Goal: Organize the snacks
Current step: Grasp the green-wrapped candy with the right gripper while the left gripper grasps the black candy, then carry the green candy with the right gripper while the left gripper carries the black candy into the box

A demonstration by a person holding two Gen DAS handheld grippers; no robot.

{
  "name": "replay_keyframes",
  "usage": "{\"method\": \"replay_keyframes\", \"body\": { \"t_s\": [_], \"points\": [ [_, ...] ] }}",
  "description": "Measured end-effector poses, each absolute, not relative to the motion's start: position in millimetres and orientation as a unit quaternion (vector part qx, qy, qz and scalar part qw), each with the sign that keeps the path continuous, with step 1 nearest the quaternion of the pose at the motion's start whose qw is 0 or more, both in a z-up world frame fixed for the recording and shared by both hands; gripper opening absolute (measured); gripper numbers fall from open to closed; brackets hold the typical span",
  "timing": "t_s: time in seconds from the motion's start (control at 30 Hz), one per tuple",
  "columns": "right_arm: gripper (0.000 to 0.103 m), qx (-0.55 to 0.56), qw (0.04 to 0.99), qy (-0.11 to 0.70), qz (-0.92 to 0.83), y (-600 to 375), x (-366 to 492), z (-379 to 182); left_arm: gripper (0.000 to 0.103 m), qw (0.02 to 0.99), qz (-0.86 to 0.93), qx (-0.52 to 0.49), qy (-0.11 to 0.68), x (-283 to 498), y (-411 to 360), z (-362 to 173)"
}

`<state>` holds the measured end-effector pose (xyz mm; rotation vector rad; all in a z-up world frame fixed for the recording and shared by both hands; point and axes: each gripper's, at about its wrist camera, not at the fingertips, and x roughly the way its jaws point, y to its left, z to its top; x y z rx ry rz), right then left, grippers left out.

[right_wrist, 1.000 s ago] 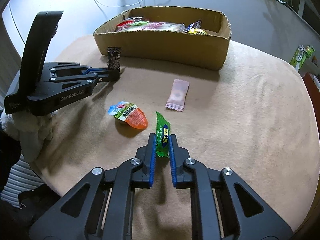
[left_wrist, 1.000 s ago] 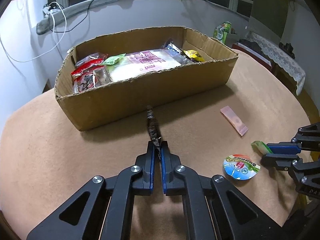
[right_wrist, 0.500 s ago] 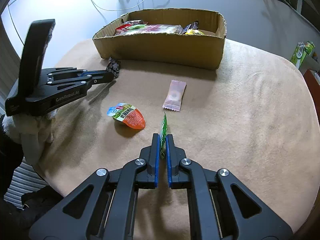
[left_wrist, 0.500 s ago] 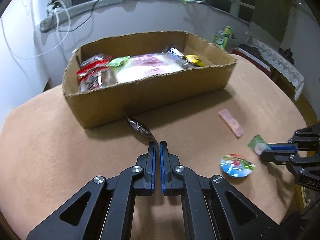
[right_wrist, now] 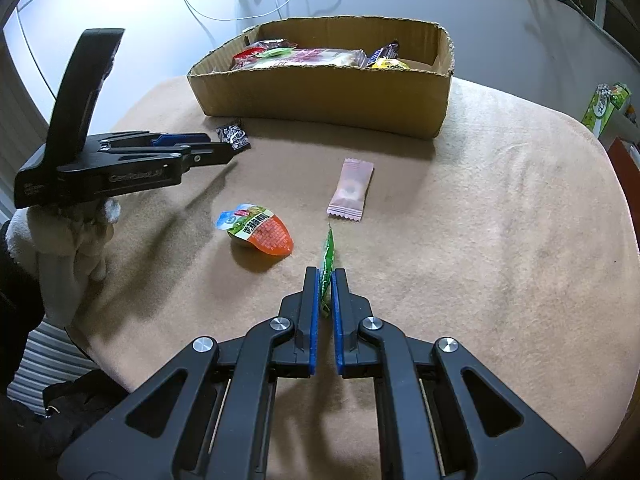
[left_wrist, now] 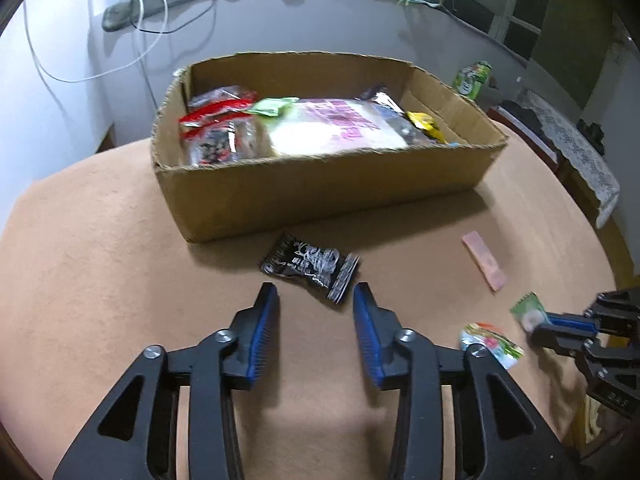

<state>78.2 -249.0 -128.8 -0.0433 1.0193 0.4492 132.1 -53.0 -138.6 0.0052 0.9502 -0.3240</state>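
A cardboard box (left_wrist: 320, 196) with several snack packets stands at the back of the round table; it also shows in the right wrist view (right_wrist: 320, 92). My left gripper (left_wrist: 316, 296) is open and empty, just behind a black snack packet (left_wrist: 310, 266) that lies flat on the table in front of the box. That packet also shows in the right wrist view (right_wrist: 233, 135). My right gripper (right_wrist: 327, 276) is shut on a green snack packet (right_wrist: 328, 258), held on edge above the table. In the left wrist view the green packet (left_wrist: 528, 312) sticks out of the right gripper (left_wrist: 540, 326).
A pink candy packet (right_wrist: 351, 190) and an orange jelly cup (right_wrist: 260, 230) lie on the tan table cloth (right_wrist: 500, 240) between the grippers. A green carton (right_wrist: 606, 108) stands off the table at the right. The wall is behind the box.
My left gripper has opened and let go of the black packet, which now lies flat on the table. My right gripper has closed on the green packet and turned it on edge.
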Motion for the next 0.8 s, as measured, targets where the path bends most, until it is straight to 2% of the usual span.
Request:
{"method": "replay_keyframes", "body": {
  "t_s": [0.3, 0.63, 0.73, 0.77, 0.8],
  "points": [
    [0.006, -0.017, 0.849, 0.484, 0.214, -248.8, 81.1, -129.6, 0.045, 0.871, -0.139, -0.035, 0.47, 149.8, -57.6, -134.6],
    [0.006, -0.014, 0.848, 0.483, 0.216, -250.3, 84.9, -131.8, 0.044, 0.885, -0.085, 0.036, 0.457, 157.6, -84.3, -144.5],
    [0.006, -0.01, 0.848, 0.484, 0.216, -251.5, 86.8, -133.5, 0.034, 0.887, -0.087, 0.047, 0.451, 152.2, -83.9, -143.6],
    [0.006, -0.009, 0.848, 0.484, 0.216, -252.1, 86.9, -133.5, 0.026, 0.887, -0.09, 0.052, 0.449, 150.4, -84.2, -143.4],
    [0.006, -0.009, 0.849, 0.483, 0.216, -252.3, 86.6, -132.9, 0.024, 0.888, -0.092, 0.057, 0.447, 148.6, -84.1, -143.4]
  ]
}}
